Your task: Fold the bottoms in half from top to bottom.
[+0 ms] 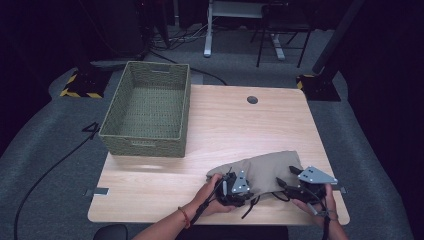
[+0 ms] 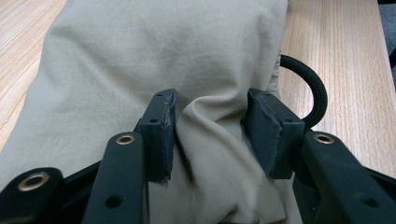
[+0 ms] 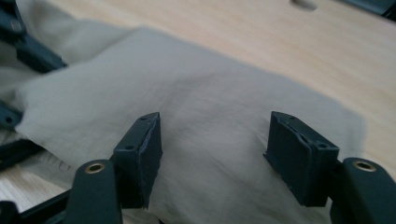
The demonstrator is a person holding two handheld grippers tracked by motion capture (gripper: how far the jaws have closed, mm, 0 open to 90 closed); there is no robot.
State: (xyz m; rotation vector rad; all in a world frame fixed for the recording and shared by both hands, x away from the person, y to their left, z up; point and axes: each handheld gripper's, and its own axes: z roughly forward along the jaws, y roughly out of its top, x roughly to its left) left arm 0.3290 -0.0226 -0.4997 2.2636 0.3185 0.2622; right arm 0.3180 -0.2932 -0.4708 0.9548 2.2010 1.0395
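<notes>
A beige cloth (image 1: 265, 167) lies bunched near the front edge of the wooden table (image 1: 220, 130), right of centre. My left gripper (image 1: 248, 189) sits at the cloth's front left edge. In the left gripper view its jaws (image 2: 210, 126) are shut on a raised fold of the cloth (image 2: 154, 56), which fills the gap between the pads. My right gripper (image 1: 286, 176) is at the cloth's right end. In the right gripper view it (image 3: 215, 149) stands open just over the flat cloth (image 3: 205, 98), with nothing pinched.
A green woven basket (image 1: 145, 142) stands empty at the table's back left. A round cable hole (image 1: 252, 100) is at the back centre. A black cord loop (image 2: 317, 88) lies beside the cloth. The table's front edge runs close under both hands.
</notes>
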